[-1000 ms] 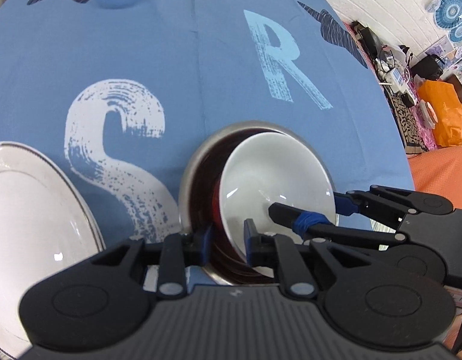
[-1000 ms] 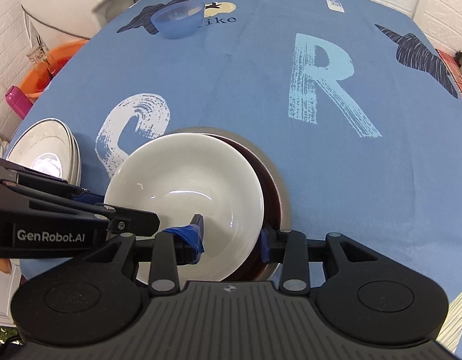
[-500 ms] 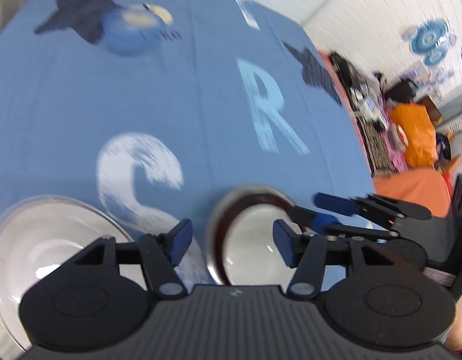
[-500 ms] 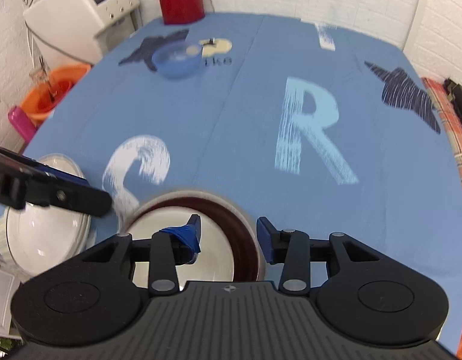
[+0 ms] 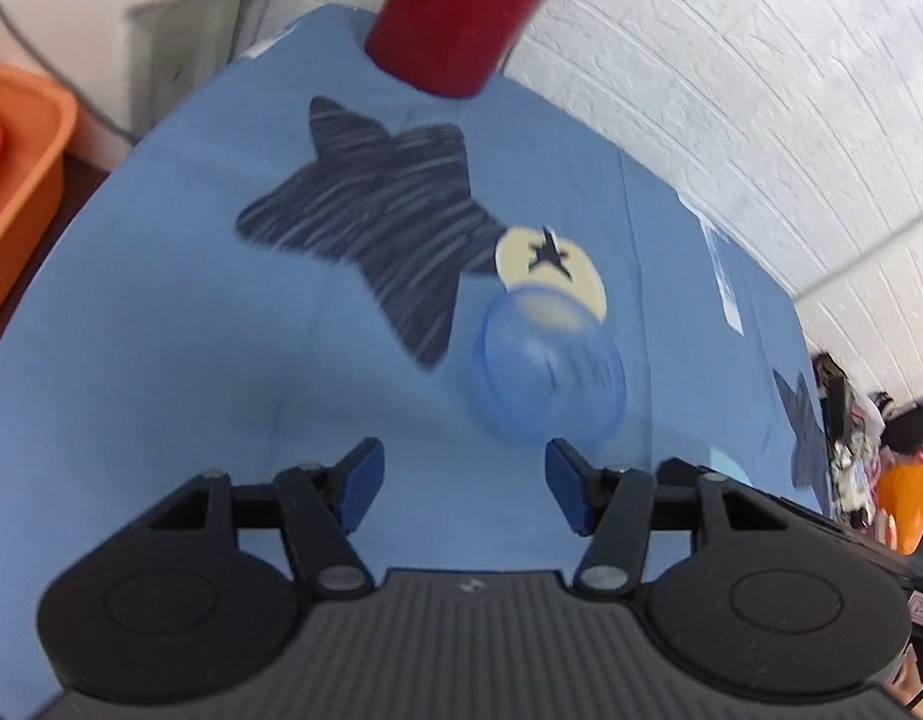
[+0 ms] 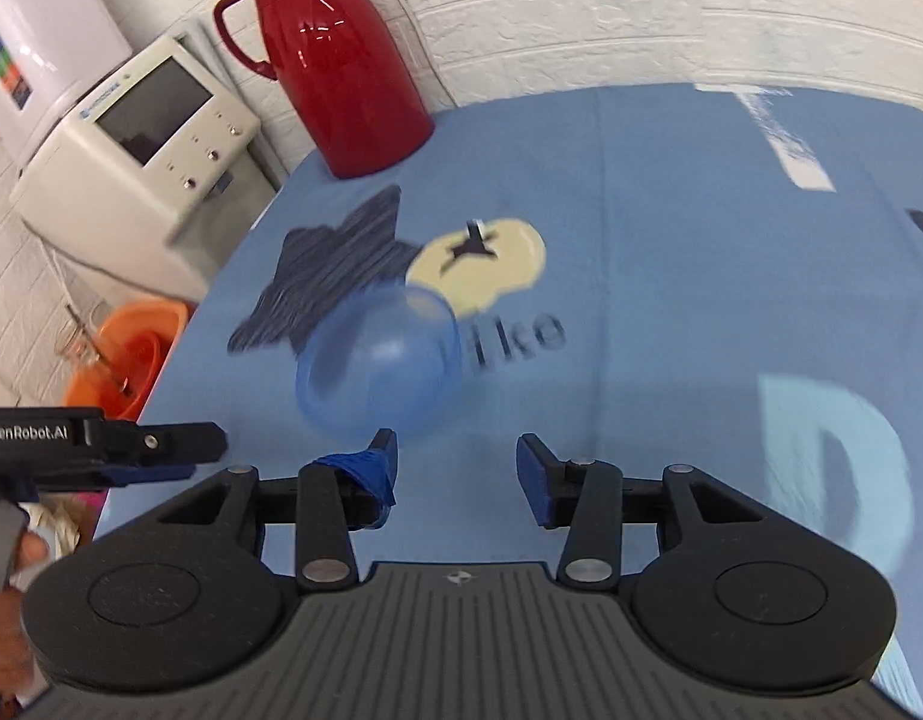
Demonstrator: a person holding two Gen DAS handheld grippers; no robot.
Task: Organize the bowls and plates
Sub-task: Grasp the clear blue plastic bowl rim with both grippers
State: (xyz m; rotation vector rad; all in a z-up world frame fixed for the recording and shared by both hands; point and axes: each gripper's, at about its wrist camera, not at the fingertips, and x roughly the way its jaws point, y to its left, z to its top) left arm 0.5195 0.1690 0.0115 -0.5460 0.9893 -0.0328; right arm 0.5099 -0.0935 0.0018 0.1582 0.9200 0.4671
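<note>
Both grippers – left (image 5: 459, 480), right (image 6: 455, 471) – wide, empty; blue bowl (image 6: 380, 369) ahead (jug handle: rt view only).

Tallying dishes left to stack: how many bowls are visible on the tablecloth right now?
1. A translucent blue bowl sits on the blue tablecloth, overlapping the dark star print and cream circle, just ahead of both open tools. Other dishes may lie outside these views.
</note>
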